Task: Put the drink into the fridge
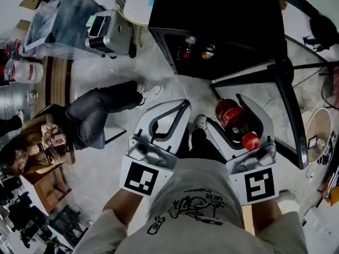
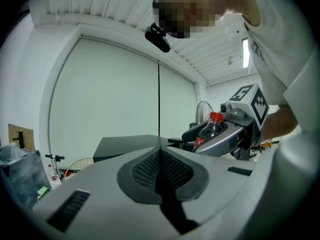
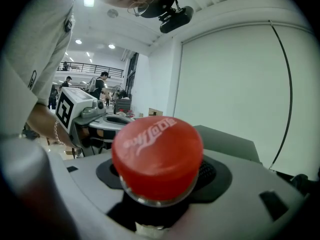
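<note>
Black trousers on person sitting far left. Next, left gripper pointing forward over grey floor, jaws pressing together, gripping nothing. Just beside it, right gripper with jaws standing wide, clamping cola bottle by its sides; red cap facing back toward holder, base pointing at fridge. Drink hanging outside fridge, just before opening. Inside fridge, two bottles standing on shelf. Further right, glass door standing open.
</note>
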Demonstrator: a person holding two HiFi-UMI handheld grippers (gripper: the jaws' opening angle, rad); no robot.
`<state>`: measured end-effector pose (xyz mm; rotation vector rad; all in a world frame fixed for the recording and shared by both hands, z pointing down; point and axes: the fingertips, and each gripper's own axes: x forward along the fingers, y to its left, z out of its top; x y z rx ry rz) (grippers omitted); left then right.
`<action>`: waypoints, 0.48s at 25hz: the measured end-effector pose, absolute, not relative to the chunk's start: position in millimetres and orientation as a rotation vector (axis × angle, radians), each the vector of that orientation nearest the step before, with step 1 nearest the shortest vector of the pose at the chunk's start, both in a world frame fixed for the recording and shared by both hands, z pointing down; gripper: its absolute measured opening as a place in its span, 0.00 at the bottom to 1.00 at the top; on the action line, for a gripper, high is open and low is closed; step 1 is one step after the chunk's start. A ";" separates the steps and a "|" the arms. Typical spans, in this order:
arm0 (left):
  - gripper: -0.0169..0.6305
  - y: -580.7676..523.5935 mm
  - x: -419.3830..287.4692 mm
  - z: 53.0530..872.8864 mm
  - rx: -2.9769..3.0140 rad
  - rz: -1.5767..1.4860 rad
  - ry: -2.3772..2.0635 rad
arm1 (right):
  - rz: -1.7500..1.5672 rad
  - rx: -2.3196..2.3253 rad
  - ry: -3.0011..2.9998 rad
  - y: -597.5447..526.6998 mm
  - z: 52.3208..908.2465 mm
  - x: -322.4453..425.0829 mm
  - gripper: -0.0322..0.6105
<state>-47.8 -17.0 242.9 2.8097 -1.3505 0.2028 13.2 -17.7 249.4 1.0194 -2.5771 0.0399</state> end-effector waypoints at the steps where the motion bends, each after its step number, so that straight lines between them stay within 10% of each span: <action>1: 0.06 -16.5 -46.6 245.6 2.811 0.206 -1.346 | 0.045 1.020 -2.574 -17.0 252.6 14.4 0.53; 12: 0.06 -12.4 -35.7 282.5 2.810 0.238 -1.305 | 0.062 1.025 -2.546 -9.1 289.3 21.8 0.53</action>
